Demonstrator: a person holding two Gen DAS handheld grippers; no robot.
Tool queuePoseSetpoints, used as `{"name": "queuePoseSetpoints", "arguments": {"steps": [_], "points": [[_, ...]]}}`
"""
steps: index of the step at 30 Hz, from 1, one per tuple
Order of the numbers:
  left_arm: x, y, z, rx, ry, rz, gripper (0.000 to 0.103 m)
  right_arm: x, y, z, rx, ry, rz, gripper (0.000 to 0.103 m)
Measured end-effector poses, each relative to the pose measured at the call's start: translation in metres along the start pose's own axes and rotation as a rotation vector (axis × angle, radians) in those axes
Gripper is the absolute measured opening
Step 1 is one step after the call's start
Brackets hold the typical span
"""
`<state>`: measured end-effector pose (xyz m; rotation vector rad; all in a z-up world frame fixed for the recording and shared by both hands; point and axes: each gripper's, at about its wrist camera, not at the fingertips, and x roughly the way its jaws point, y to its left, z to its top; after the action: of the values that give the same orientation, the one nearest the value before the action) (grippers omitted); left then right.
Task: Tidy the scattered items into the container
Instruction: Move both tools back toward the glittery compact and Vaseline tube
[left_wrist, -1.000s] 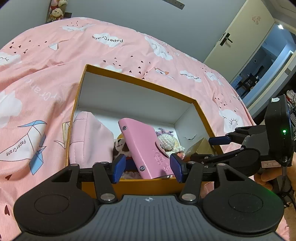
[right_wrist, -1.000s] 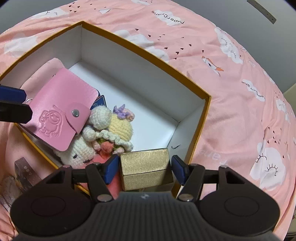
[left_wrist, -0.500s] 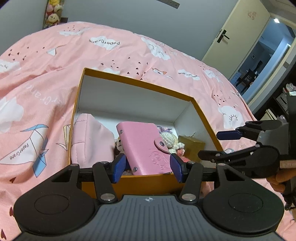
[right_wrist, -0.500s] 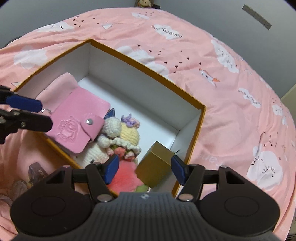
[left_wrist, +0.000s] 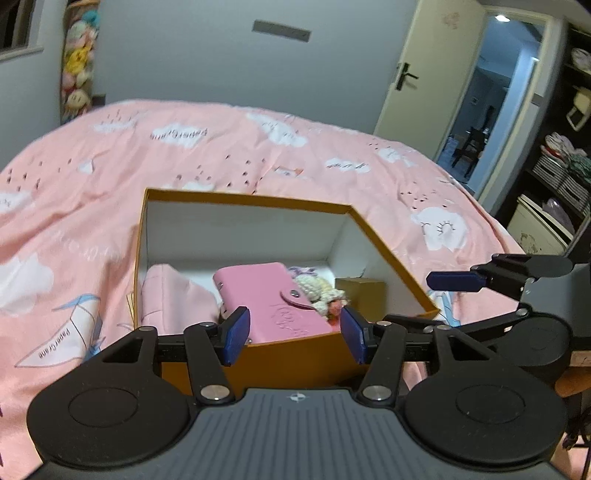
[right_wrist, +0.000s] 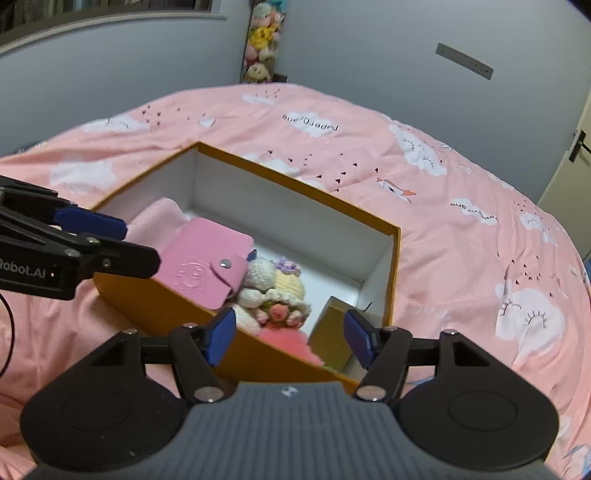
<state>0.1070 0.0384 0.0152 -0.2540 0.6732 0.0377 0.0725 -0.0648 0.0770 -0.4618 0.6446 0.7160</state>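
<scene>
An orange box (left_wrist: 247, 201) (right_wrist: 295, 184) with white inner walls sits on the pink bed. Inside lie a pink cloth (left_wrist: 173, 295) (right_wrist: 159, 218), a pink snap wallet (left_wrist: 269, 299) (right_wrist: 207, 254), a crocheted doll (left_wrist: 317, 291) (right_wrist: 273, 291) and a small gold box (left_wrist: 360, 295) (right_wrist: 332, 332). My left gripper (left_wrist: 294, 334) (right_wrist: 122, 240) hovers at the box's near wall, jaws opening, nothing between them. My right gripper (right_wrist: 289, 336) (left_wrist: 432, 301) hangs over the near right corner, jaws also opening and bare.
The pink cloud-print bed cover (left_wrist: 332, 166) spreads all around the box. Plush toys (left_wrist: 75, 66) (right_wrist: 260, 48) hang on the far wall. A door (left_wrist: 406, 74) stands open at the right, with shelves (left_wrist: 561, 173) beside it.
The wallet left my left jaws and now lies in the box. The gold box dropped from my right jaws into the corner. Both grippers pulled back and up.
</scene>
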Motion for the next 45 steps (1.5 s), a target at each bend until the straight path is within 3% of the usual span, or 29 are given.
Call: {"name": "queuePoseSetpoints", "arguments": {"steps": [9,18,26,34,45], "points": [[-0.018,-0.014,-0.020,0.099,-0.004,-0.039,0.075,-0.024,0.016,-0.036,0.132,-0.048,0.012,0.084],[-0.029,-0.006,-0.049,0.114,0.044,-0.069,0.076,-0.043,0.027,-0.073,0.249,-0.042,-0.001,0.083],[-0.031,-0.002,-0.078,0.139,0.193,-0.120,0.076,-0.059,0.032,-0.110,0.332,0.049,-0.046,0.075],[-0.029,0.013,-0.099,0.097,0.327,-0.064,0.076,-0.073,0.024,-0.142,0.404,0.152,-0.066,0.072],[-0.020,0.034,-0.117,0.064,0.423,0.012,0.075,-0.068,0.021,-0.169,0.492,0.259,-0.022,0.066]]}}
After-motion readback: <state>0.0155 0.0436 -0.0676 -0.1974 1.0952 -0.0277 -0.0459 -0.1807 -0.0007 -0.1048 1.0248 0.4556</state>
